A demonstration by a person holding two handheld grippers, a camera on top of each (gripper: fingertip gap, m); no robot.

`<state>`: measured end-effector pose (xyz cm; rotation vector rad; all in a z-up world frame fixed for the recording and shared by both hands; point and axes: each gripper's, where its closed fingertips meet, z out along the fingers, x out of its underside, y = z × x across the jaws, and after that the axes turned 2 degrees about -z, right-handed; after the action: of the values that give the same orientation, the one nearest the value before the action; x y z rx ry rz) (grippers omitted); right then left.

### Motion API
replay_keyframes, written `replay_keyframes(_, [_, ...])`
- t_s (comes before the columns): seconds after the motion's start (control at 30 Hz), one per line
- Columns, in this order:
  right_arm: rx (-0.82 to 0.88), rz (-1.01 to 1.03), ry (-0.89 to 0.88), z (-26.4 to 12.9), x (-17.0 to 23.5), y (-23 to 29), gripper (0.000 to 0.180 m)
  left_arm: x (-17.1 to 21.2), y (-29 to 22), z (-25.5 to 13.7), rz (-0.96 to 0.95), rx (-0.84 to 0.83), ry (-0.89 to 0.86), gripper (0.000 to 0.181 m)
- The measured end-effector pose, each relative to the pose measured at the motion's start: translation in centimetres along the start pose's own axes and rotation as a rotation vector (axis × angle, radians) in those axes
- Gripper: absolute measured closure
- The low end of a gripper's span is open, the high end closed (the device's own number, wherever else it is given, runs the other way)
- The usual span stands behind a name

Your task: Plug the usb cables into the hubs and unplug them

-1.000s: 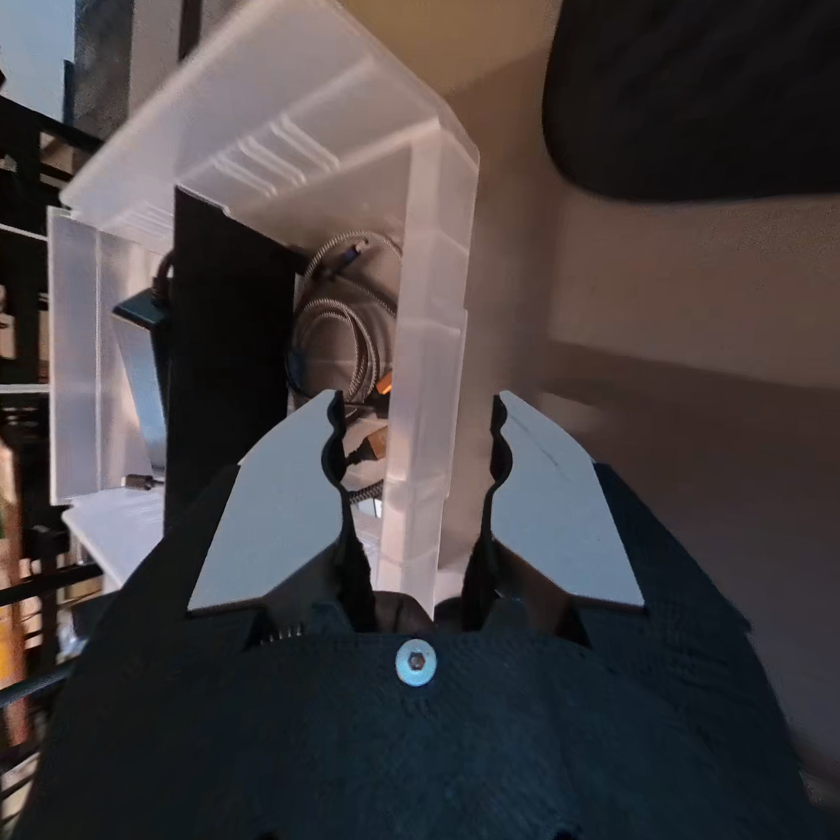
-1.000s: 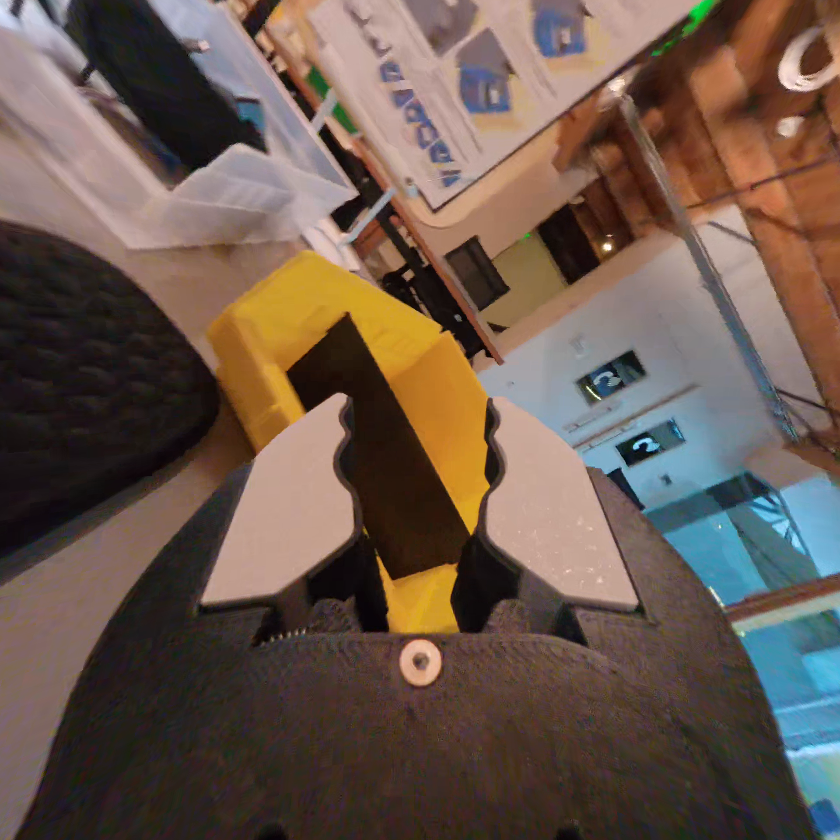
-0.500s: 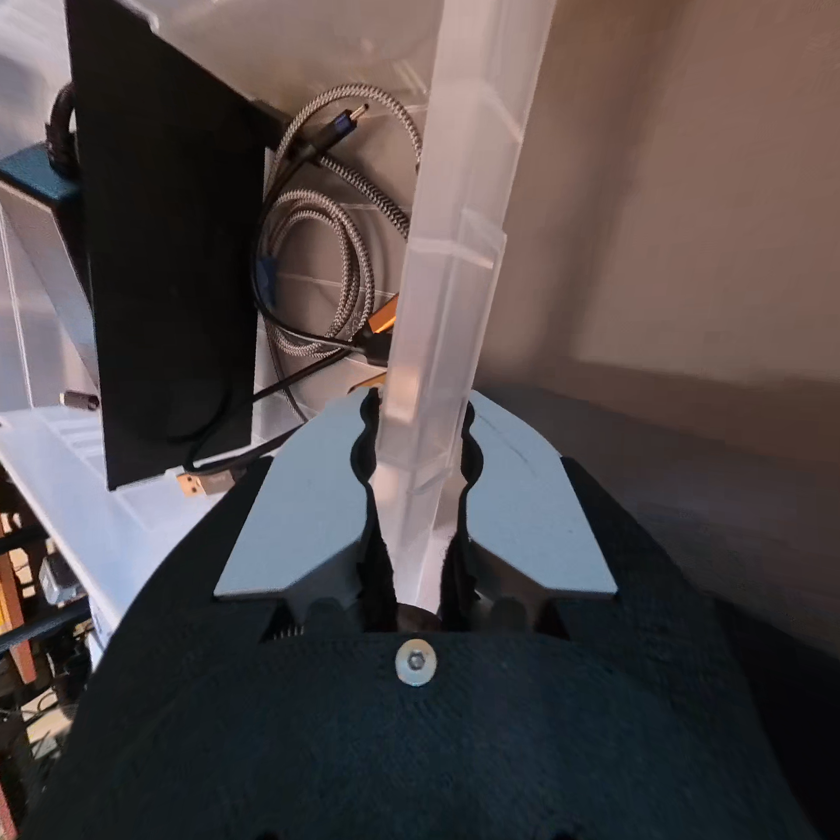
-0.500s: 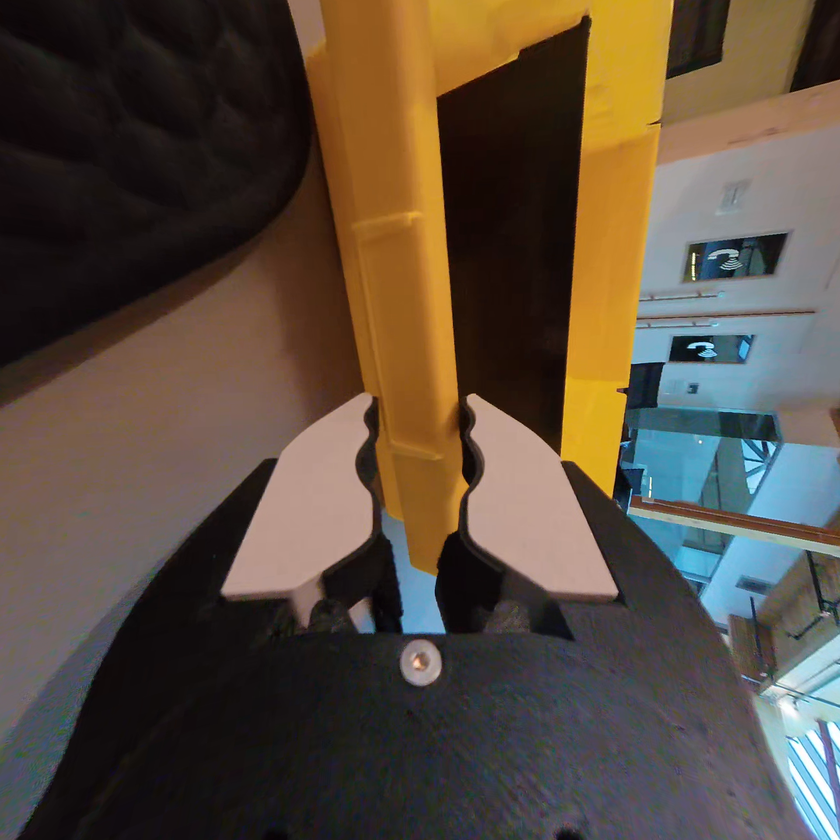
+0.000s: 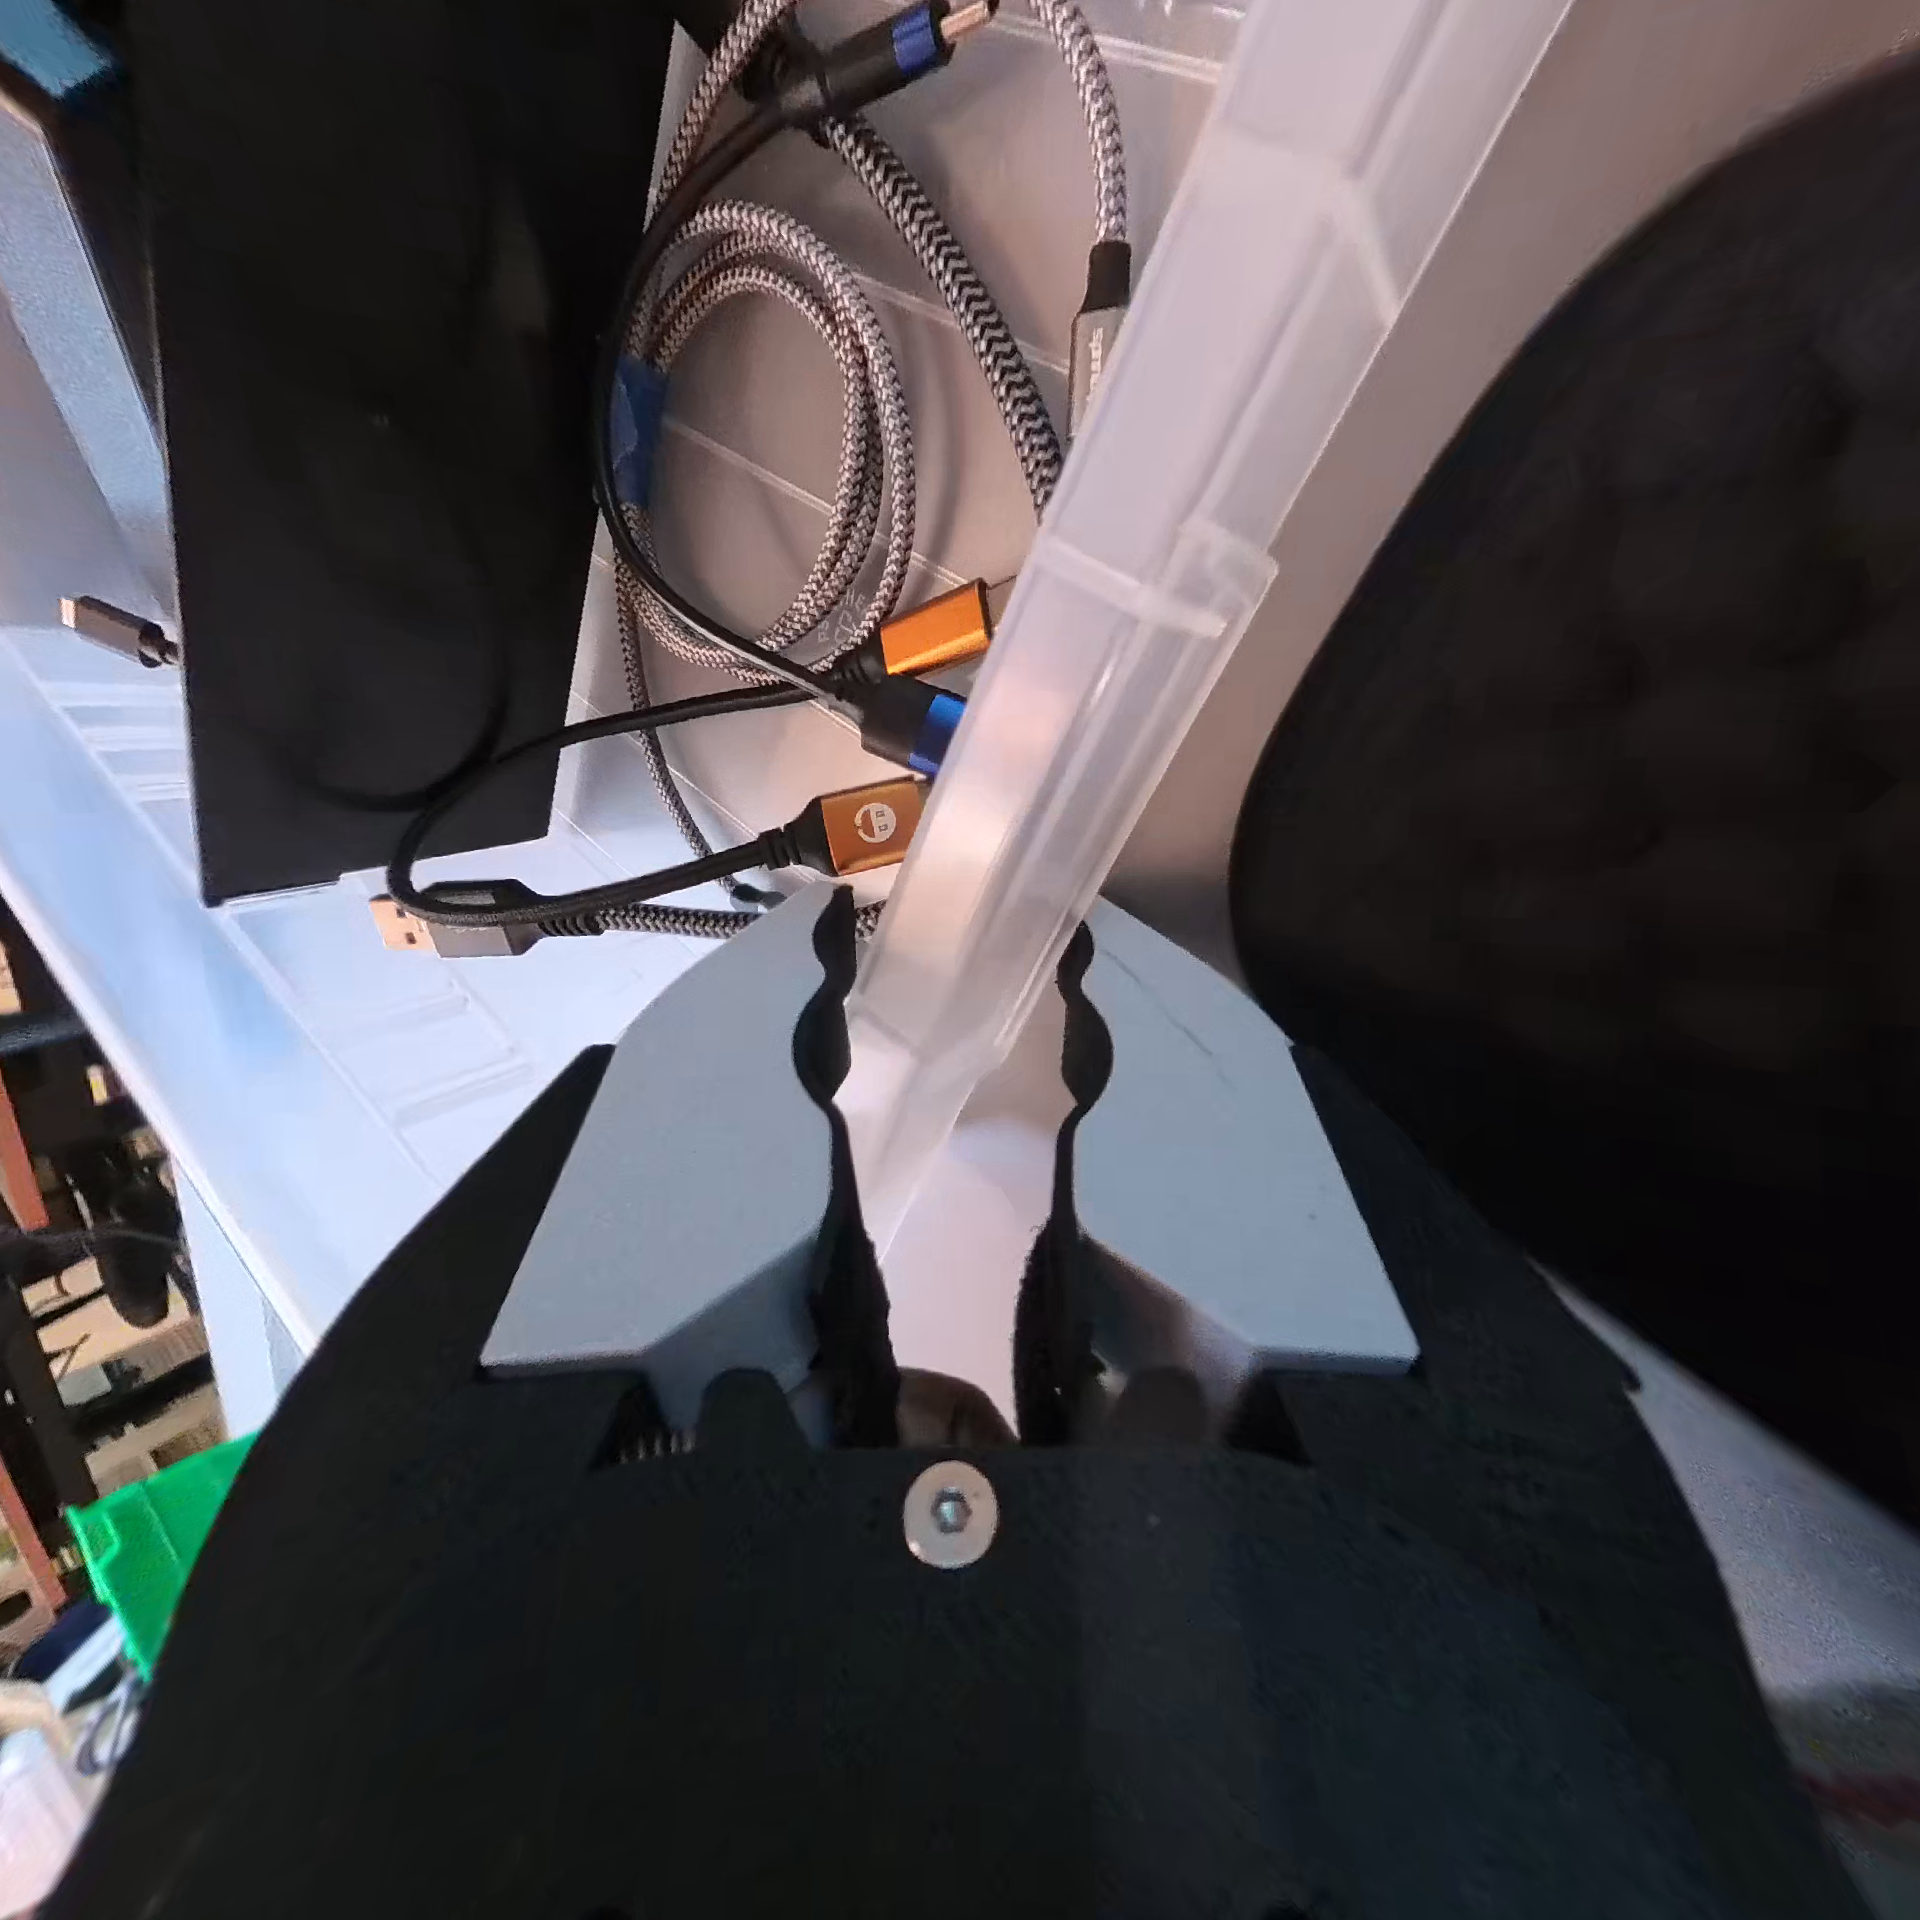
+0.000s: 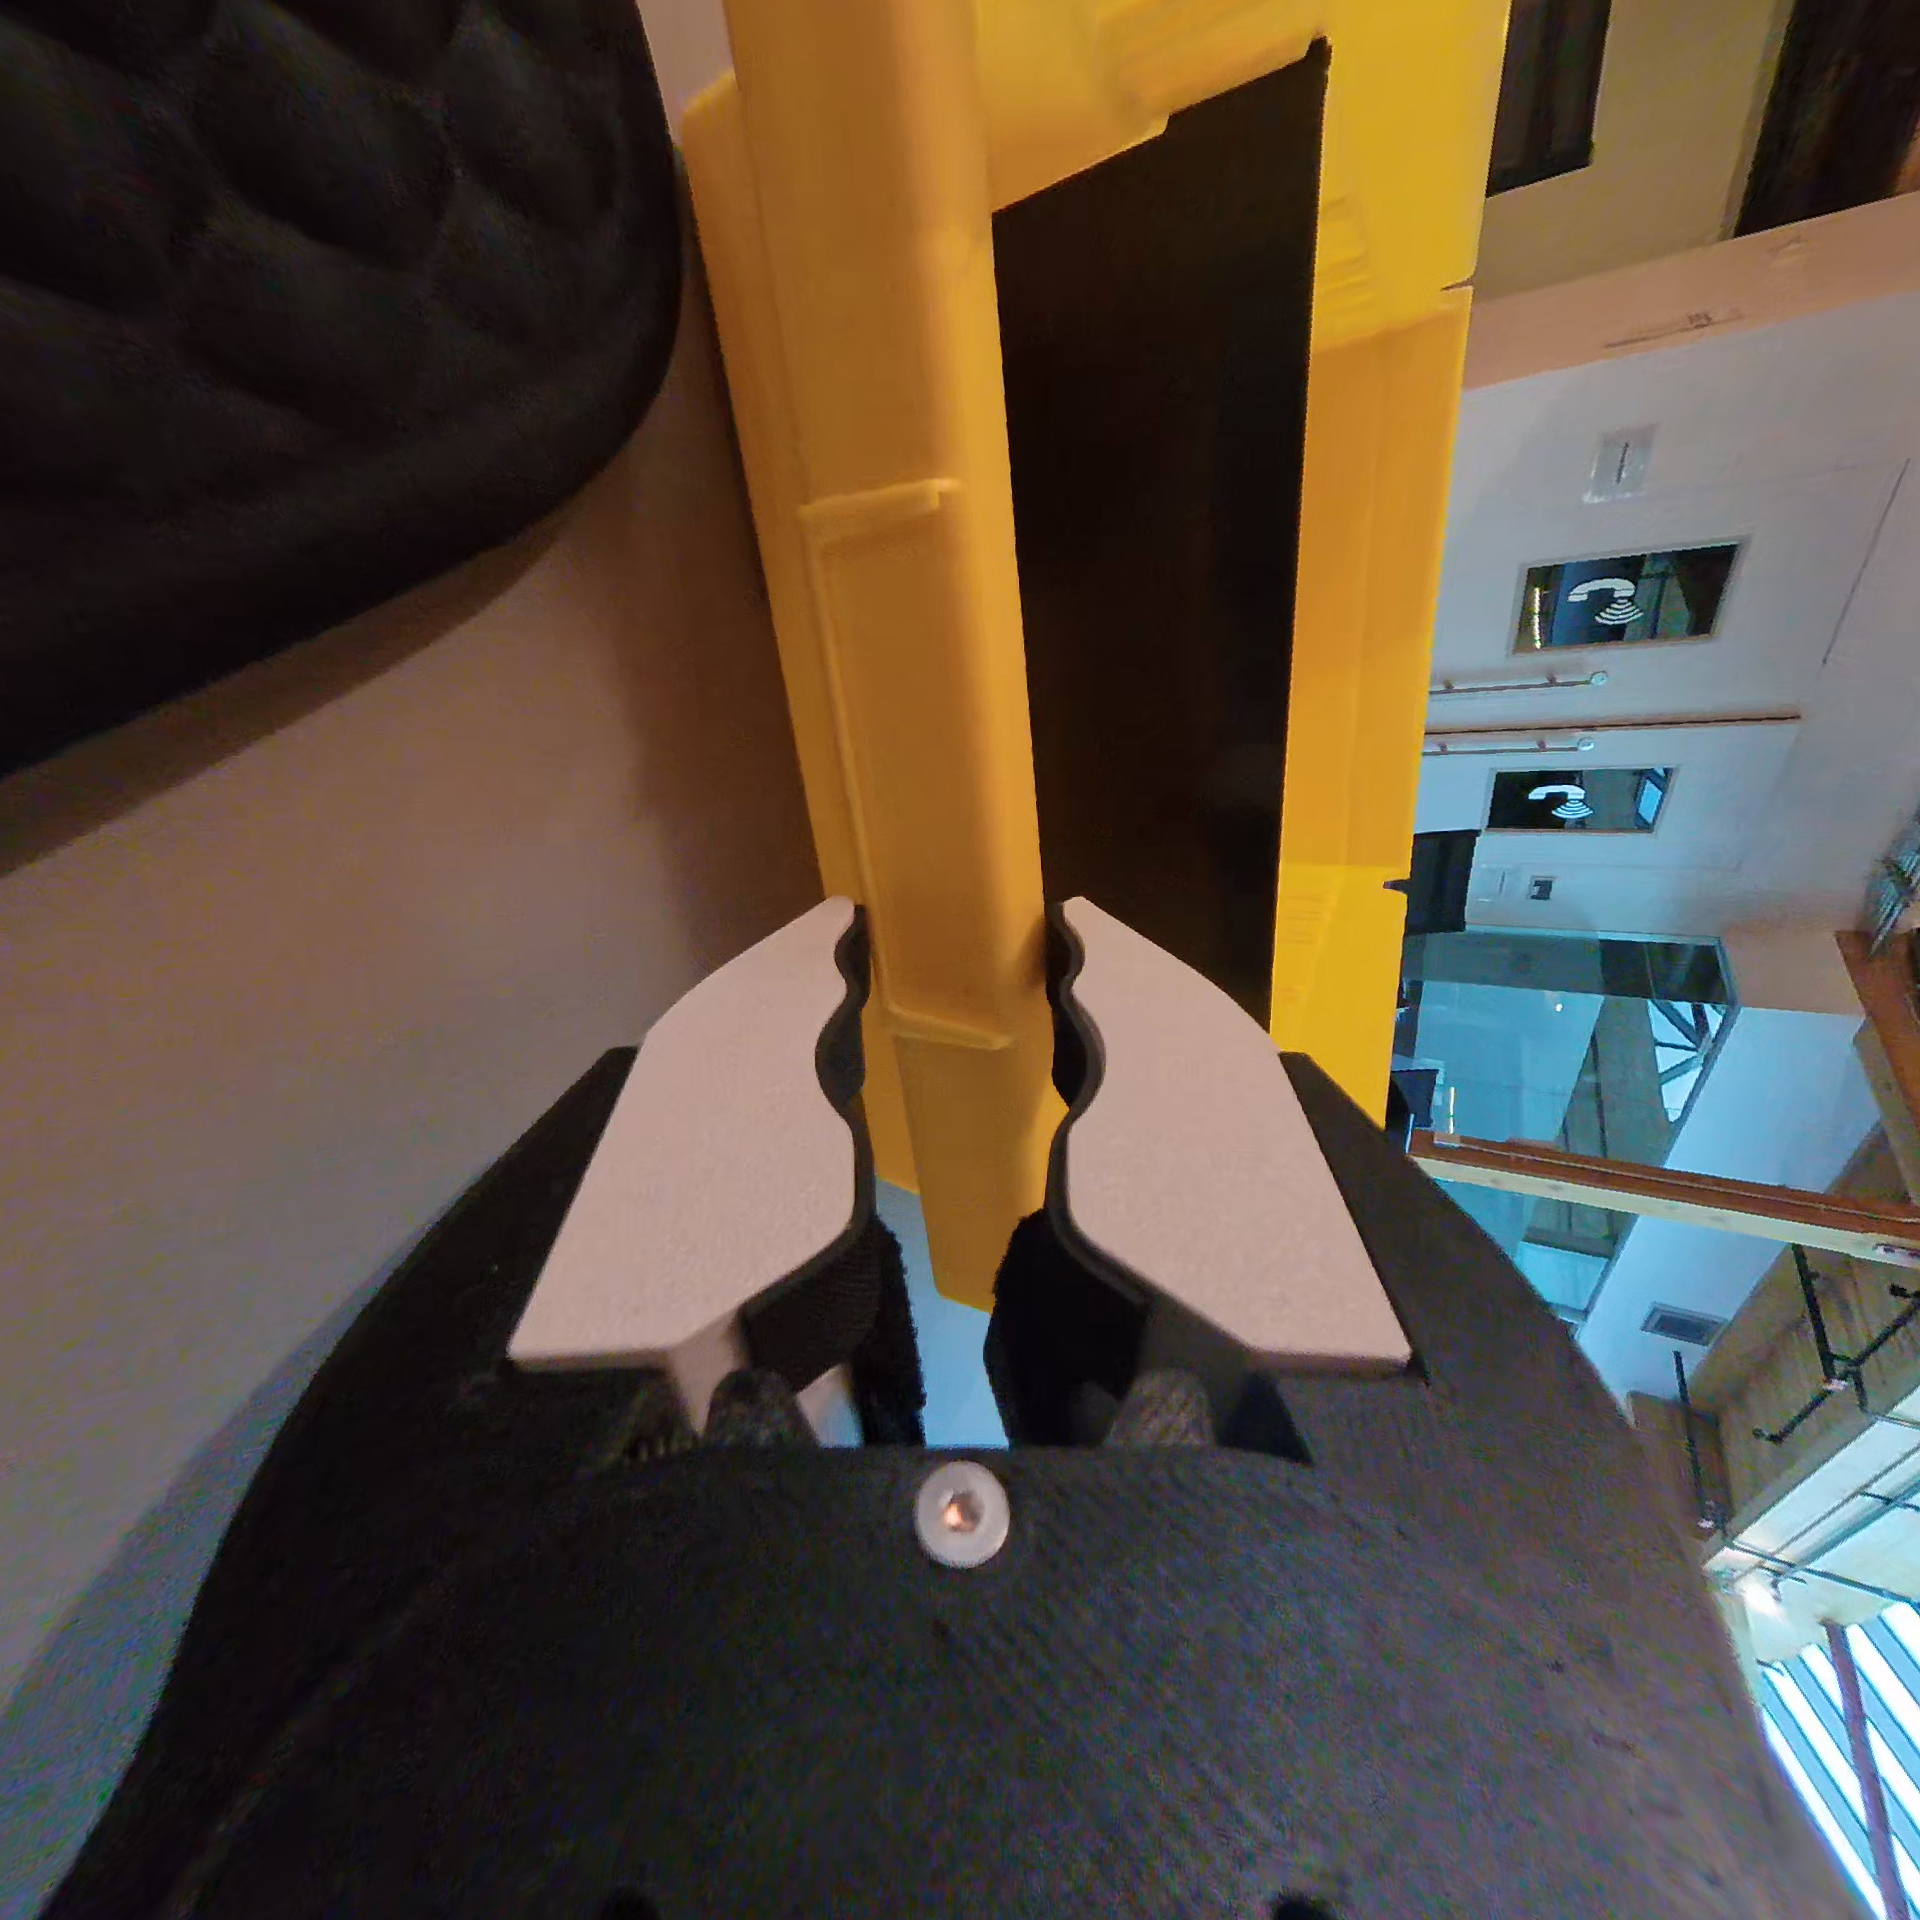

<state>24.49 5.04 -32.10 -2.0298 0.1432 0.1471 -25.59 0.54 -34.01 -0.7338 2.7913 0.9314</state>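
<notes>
My left gripper (image 5: 956, 925) is shut on the side wall of a clear plastic bin (image 5: 1174, 499). Inside the bin lie a coiled grey braided USB cable (image 5: 862, 416), black cables with orange plugs (image 5: 862, 826) and a blue plug (image 5: 930, 722), a loose silver USB plug (image 5: 400, 925) and a black panel (image 5: 364, 416). My right gripper (image 6: 956, 914) is shut on the side wall of a yellow bin (image 6: 894, 623), which has a black panel (image 6: 1143, 520) inside. I cannot make out a hub in either view.
A black textured mat (image 5: 1610, 831) lies on the beige table right of the clear bin; it also shows left of the yellow bin in the right wrist view (image 6: 260, 312). A green crate (image 5: 135, 1538) sits low at the left, past the table edge.
Both grippers closed from open onto the bin walls. The clear bin now looks nearer and more tilted, and the black mat has come into the left view.
</notes>
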Motion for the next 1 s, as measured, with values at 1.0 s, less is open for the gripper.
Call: replay_keyframes(1.0, [0.016, 0.275, -0.068, -4.4, 6.7, -0.6, 0.13, 16.8, -2.2, -8.7, -0.23, -0.038, -0.127, 0.128])
